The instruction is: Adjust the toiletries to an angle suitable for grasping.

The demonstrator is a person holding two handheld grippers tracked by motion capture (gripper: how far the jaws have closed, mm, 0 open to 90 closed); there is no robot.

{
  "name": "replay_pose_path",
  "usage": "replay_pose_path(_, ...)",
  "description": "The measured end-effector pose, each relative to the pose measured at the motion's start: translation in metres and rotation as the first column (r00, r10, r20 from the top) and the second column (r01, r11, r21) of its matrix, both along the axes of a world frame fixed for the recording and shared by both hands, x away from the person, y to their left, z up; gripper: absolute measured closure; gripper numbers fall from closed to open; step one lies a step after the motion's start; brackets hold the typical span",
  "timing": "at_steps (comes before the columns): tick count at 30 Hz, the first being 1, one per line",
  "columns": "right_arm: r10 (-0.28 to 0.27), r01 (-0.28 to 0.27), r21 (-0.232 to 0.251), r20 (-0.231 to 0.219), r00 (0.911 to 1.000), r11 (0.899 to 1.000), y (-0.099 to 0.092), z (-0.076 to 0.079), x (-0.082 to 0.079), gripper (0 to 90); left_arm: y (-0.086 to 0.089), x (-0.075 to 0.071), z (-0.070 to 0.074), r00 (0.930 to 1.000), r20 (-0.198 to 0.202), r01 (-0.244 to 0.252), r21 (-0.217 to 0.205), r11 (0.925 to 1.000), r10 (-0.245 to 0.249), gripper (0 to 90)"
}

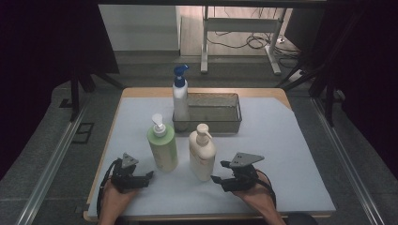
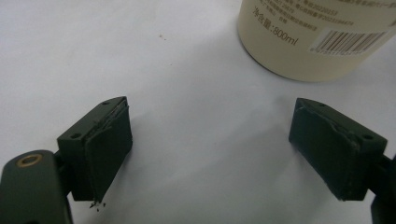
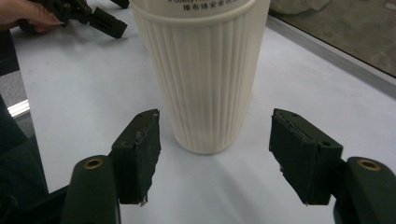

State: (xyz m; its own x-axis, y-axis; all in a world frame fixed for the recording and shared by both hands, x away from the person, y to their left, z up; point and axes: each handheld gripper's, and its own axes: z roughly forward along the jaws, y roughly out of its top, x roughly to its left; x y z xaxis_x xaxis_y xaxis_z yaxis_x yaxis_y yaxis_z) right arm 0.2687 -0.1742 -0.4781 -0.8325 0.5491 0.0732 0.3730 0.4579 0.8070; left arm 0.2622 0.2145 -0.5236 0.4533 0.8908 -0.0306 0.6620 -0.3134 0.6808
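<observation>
A cream pump bottle [image 1: 202, 152] stands upright on the white mat near the front. My right gripper [image 1: 219, 172] lies just to its right, pointing at it. In the right gripper view the ribbed cream bottle [image 3: 205, 74] rises just beyond the right gripper [image 3: 215, 158], whose jaws stand wide apart with the pads off it. My left gripper [image 1: 148, 177] rests at the front left, below a green pump bottle [image 1: 162, 145]. The left gripper [image 2: 210, 149] is open over bare mat, and the cream bottle's base [image 2: 308, 42] stands ahead to its right.
A white bottle with a blue pump [image 1: 180, 96] stands at the left end of a grey mesh basket [image 1: 220, 123] at the back; I cannot tell whether it is inside. The white mat [image 1: 281, 154] covers the wooden table. The person's other hand and the left gripper [image 3: 100, 21] lie far off.
</observation>
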Motion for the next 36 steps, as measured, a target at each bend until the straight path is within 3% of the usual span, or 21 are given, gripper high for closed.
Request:
replay_pose_path(20,-0.022,0.022,0.025,0.019,0.9996,0.999,0.033,-0.005,0.013,29.0,0.0,0.0,0.0,1.0,0.0,0.0,0.0,1.0,0.0,13.3)
replay_pose_path(26,-0.005,0.005,0.001,0.045,0.999,1.0,0.033,-0.004,0.015,29.0,0.0,0.0,0.0,1.0,0.0,0.0,0.0,1.0,0.0,13.3)
replay_pose_path(36,-0.004,0.005,-0.023,0.052,0.9986,1.0,0.024,0.0,0.018,29.1,0.0,0.0,0.0,1.0,0.0,0.0,0.0,1.0,0.0,13.3)
